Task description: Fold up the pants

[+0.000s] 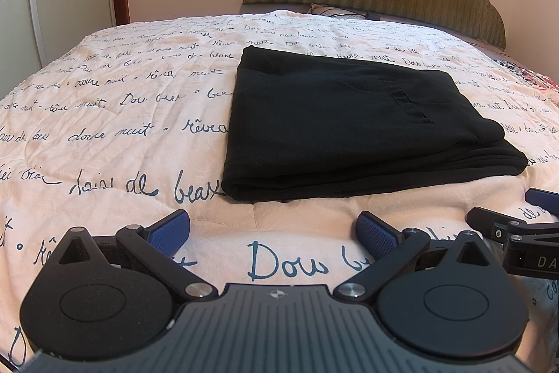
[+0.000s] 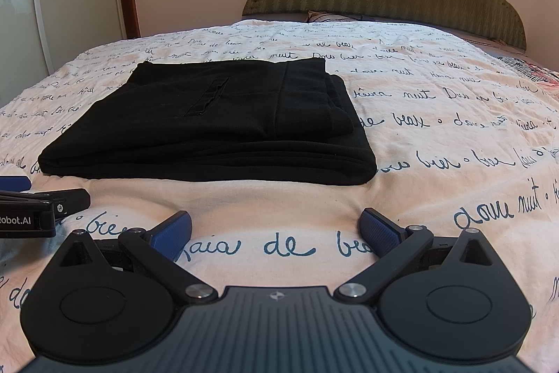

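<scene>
Hovering my left gripper [image 1: 272, 229] and right gripper [image 2: 276, 229], fingers spread, gripping nothing, near the folded black fabric pants [image 1: 349, 121] lying on the script-printed cream quilt [image 1: 122, 100]; snagging an edge is risking unfolding the stack.

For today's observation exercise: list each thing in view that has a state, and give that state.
black pants: folded into a flat stack, lying on the bedspread, untouched
left gripper: open, empty
right gripper: open, empty
bedspread: spread fairly flat over the bed
</scene>
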